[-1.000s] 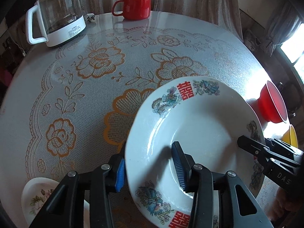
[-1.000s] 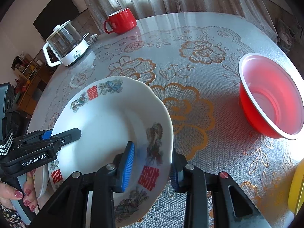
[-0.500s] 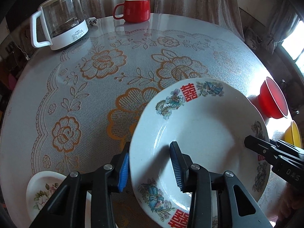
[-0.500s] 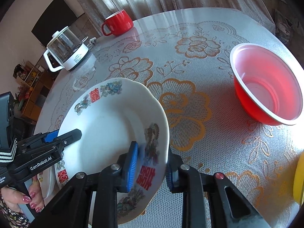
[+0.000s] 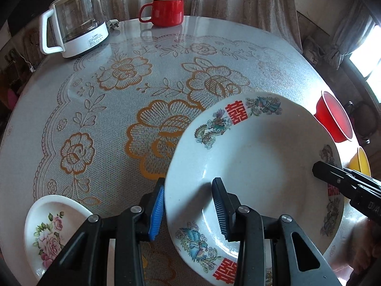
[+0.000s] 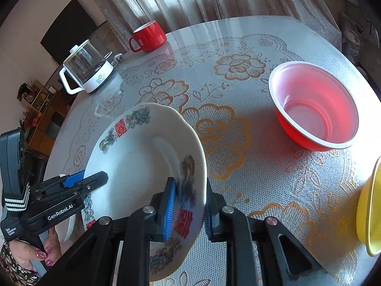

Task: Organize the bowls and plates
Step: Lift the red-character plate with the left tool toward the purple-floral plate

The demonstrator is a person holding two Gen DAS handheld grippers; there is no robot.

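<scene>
Plates come first here: a small white plate with a pink rose print (image 5: 51, 233) lies flat on the round table's lace-patterned cloth (image 5: 114, 100) at the far left, just beside the left gripper (image 5: 188, 211). That gripper straddles the near-left rim of the large white plate with red characters and dragon-and-phoenix painting (image 5: 257, 166); its jaws stand at a moderate gap, and whether both pads press the rim cannot be told. The large plate is tilted, carried above the cloth between the two tools. On its opposite rim, the right gripper (image 6: 188, 211) is closing, the rim between its blue pads (image 6: 169, 208), which look to touch it. So the plate lies directly ahead of both grippers, one on each side. Further right sit a red plastic bowl (image 6: 314, 109) and a yellow bowl (image 6: 369, 209), well apart from the plate and nearer the right hand.
</scene>
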